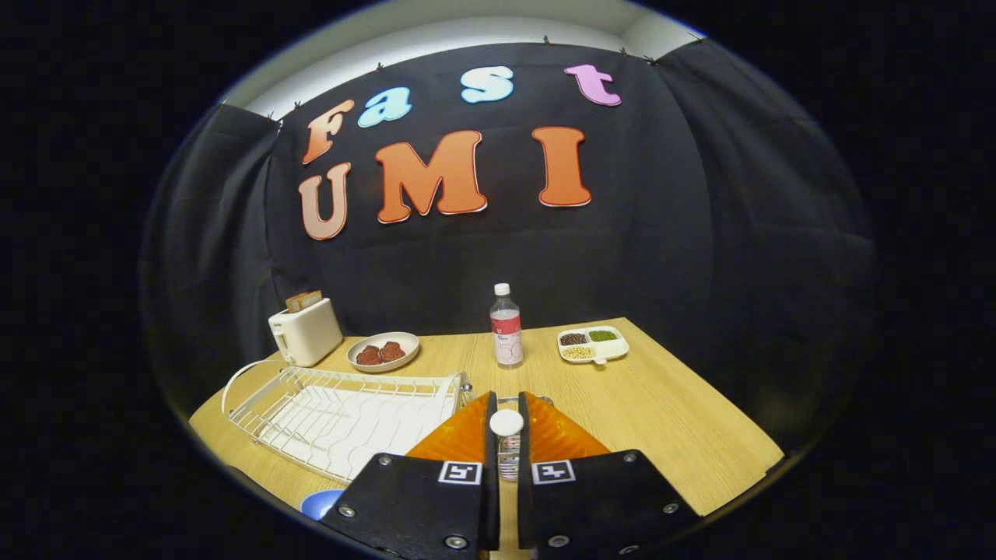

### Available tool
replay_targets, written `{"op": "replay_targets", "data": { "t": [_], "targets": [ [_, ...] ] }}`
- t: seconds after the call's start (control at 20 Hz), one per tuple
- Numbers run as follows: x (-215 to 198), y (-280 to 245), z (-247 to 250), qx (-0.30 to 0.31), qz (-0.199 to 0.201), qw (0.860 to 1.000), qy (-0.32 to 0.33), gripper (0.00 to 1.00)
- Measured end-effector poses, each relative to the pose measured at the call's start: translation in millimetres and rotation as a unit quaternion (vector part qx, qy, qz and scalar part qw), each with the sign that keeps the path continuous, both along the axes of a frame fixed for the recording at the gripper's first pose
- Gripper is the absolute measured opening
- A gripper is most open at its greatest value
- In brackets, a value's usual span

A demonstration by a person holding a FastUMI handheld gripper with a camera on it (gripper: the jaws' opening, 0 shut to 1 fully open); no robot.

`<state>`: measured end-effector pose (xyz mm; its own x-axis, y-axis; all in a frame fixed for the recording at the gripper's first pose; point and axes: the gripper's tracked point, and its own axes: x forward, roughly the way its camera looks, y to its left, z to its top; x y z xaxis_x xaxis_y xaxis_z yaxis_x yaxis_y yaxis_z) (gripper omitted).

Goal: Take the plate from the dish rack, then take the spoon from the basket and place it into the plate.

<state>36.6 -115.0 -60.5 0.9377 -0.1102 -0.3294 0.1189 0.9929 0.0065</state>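
The gripper (506,420) hangs over the near edge of a pale wood-grain table (669,412), its two fingers drawn close with a narrow gap. In that gap sits a small white round cap over a clear, ridged bottle-like thing (507,443); whether the fingers press on it I cannot tell. Just left of the fingers lies the dish rack (342,416), a white wire frame with a ribbed white drip tray under it and a curved wire handle at its far left end. A rounded blue piece, maybe the plate (320,503), peeks out at the near left beside the gripper body, mostly cut off. A thin metal part (537,400) shows just beyond the fingertips, too hidden to name. At the far left stands a cream toaster (306,331) with bread in its slot, and beside it a shallow oval dish (383,351) holding two dark reddish-brown pieces. Straight beyond the fingers a clear plastic water bottle (506,327) stands upright, white-capped. To its right rests a white divided tray (593,344) with dark, green and yellow fillings
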Motion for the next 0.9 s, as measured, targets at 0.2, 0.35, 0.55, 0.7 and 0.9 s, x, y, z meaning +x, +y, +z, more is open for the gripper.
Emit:
{"op": "replay_targets", "data": {
  "t": [0.2,0.35,0.55,0.7,0.9],
  "targets": [
    [-24,27,26,0.017,0.039,0.999,-0.011,0.09],
    [-45,50,40,0.038,0.079,0.996,-0.014,0.09],
    [-68,74,44,0.055,0.129,0.99,-0.011,0.09],
    [-77,89,32,0.058,0.156,0.986,-0.005,0.09],
    [-94,104,9,0.056,0.191,0.98,0.007,0.09]
  ]
}}
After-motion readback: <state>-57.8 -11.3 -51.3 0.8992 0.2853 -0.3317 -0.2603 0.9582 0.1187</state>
